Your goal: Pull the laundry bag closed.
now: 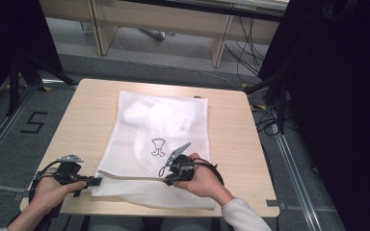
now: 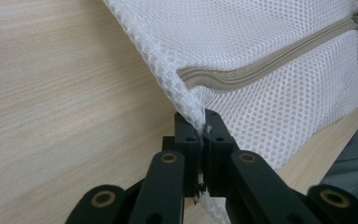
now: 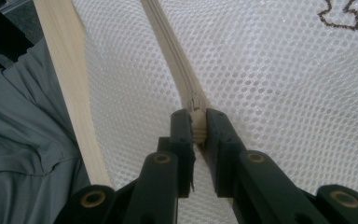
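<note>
Pinching the zipper pull [image 3: 196, 122], the right hand-held gripper [image 3: 196, 128] shows its hold close up.

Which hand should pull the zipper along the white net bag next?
Right: the right gripper has its jaws shut on the beige zipper slider, while the left gripper pinches the white mesh laundry bag at its corner, anchoring it.

Zipper pull [image 3: 197, 122] half-hidden between fingers [image 3: 182, 135]

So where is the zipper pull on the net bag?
In the right gripper view, the zipper pull sits pinched in the right hand-held gripper, on the beige zipper along the white mesh laundry bag's near edge, by the table front.
</note>
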A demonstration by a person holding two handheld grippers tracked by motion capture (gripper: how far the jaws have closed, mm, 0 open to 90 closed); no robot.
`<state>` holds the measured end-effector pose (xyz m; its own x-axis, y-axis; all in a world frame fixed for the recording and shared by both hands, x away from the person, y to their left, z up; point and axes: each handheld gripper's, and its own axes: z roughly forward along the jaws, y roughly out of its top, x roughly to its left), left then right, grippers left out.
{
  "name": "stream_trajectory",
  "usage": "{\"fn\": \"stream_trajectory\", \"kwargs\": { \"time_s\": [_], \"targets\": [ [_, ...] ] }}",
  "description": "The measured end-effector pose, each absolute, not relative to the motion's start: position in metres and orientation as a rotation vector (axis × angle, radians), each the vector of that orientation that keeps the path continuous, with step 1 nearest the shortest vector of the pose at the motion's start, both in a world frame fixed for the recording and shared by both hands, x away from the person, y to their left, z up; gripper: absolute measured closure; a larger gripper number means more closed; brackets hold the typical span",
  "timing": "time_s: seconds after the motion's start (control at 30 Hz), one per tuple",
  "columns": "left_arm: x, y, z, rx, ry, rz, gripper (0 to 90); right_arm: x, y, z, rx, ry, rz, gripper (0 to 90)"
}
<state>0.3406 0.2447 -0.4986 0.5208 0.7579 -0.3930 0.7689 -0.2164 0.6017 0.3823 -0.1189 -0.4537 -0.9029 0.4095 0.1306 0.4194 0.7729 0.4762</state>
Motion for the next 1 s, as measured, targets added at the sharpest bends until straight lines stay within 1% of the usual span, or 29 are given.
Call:
{"fn": "stream_trajectory", "kwargs": {
  "time_s": [1.0],
  "targets": [
    [0.341, 0.245, -0.499, 1.982, 1.245, -0.02, 85.9, 0.38, -0.135, -0.454, -0.728, -2.927, -0.794, 82.6]
  ]
}}
